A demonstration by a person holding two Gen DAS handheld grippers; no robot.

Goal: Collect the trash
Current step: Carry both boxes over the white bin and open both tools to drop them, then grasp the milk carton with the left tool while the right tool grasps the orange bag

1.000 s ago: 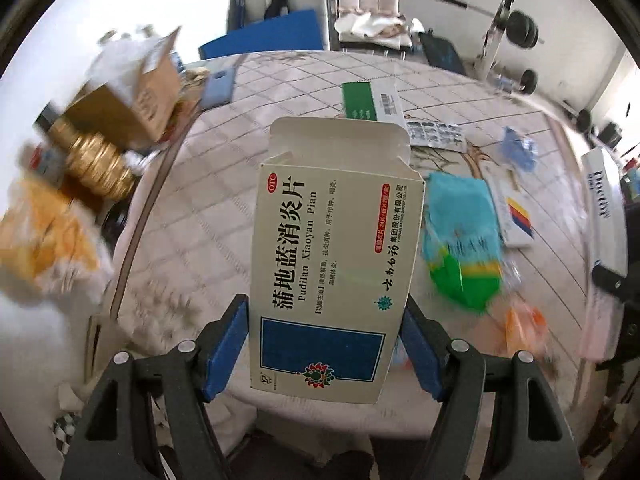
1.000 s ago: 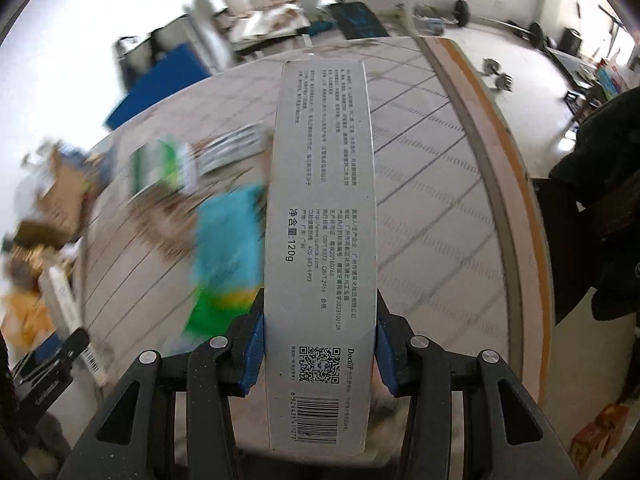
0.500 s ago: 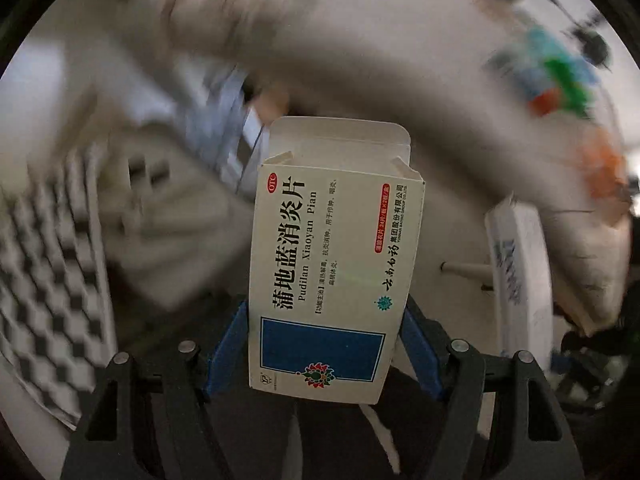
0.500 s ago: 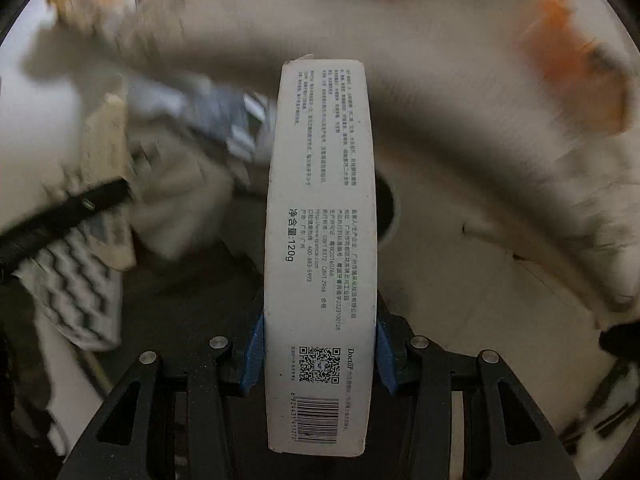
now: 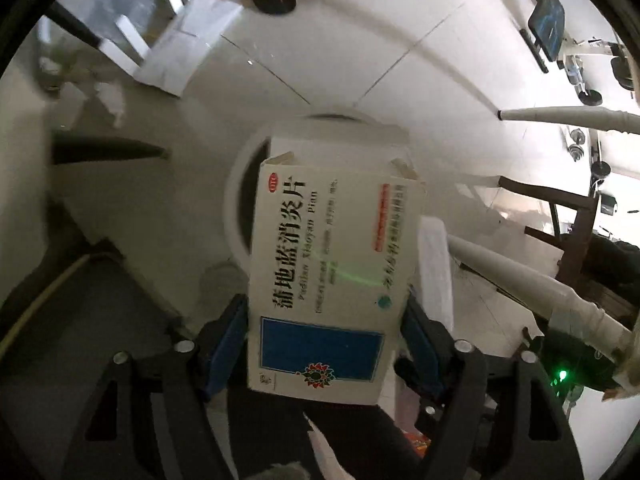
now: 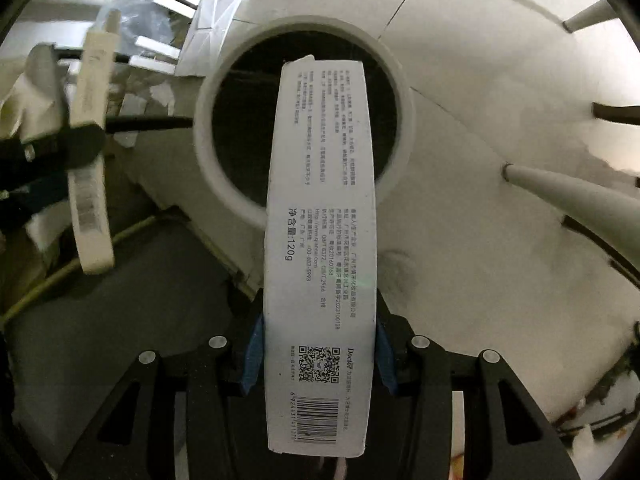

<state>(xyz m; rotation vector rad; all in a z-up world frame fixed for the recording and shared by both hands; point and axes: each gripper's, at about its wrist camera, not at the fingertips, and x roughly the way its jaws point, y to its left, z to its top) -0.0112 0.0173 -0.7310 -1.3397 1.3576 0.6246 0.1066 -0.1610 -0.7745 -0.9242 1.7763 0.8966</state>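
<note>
Left gripper (image 5: pixel 326 332): jaws pinching a medicine box (image 5: pixel 332 272) with its top flap open, held above the white bin (image 5: pixel 234 200) on the floor. Right gripper (image 6: pixel 318 354): jaws clamped on a long white carton (image 6: pixel 320 240), far end over the bin's (image 6: pixel 404 120) dark round mouth.

The left gripper (image 5: pixel 326 336) clamps a white medicine box (image 5: pixel 332 276) with a blue panel, its top flap open. Behind the box sits a round white bin (image 5: pixel 236 200) on the pale tiled floor (image 5: pixel 400 40).
</note>
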